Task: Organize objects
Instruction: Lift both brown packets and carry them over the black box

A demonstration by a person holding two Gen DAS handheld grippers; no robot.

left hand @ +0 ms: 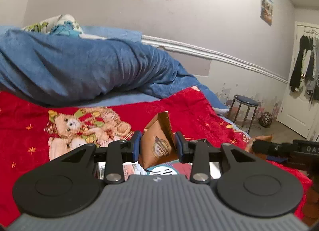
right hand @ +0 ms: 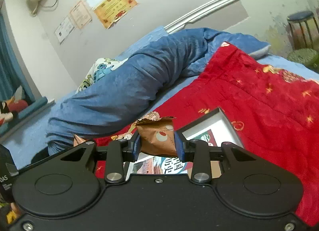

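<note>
Left wrist view: left gripper (left hand: 157, 148) had its jaws clamped on a brown snack packet (left hand: 158, 141), held upright above the red blanket (left hand: 179, 103) on the bed, clear of the fabric as far as I could judge. Right under it sat a box (left hand: 215, 169), mostly hidden by the gripper body; only printed cards or packets showed inside, count not readable. The other gripper (left hand: 279, 148) poked in at the right edge with something orange-brown at its tip. Right wrist view: right gripper (right hand: 157, 147) also had its jaws closed on a brown packet (right hand: 158, 137), crumpled top up, held over the blanket (right hand: 259, 91). The box (right hand: 229, 125) lay open just beyond and below, white inner wall visible, with flat printed items inside, a green-and-red one near the far corner and more under the jaws. Another small brown packet (right hand: 78, 140) peeked out at the left by the blue duvet (right hand: 129, 83). Judgement: mid-task; two packets in hand, neither in the box yet, some contents apparently already in, at least one packet possibly loose.
</note>
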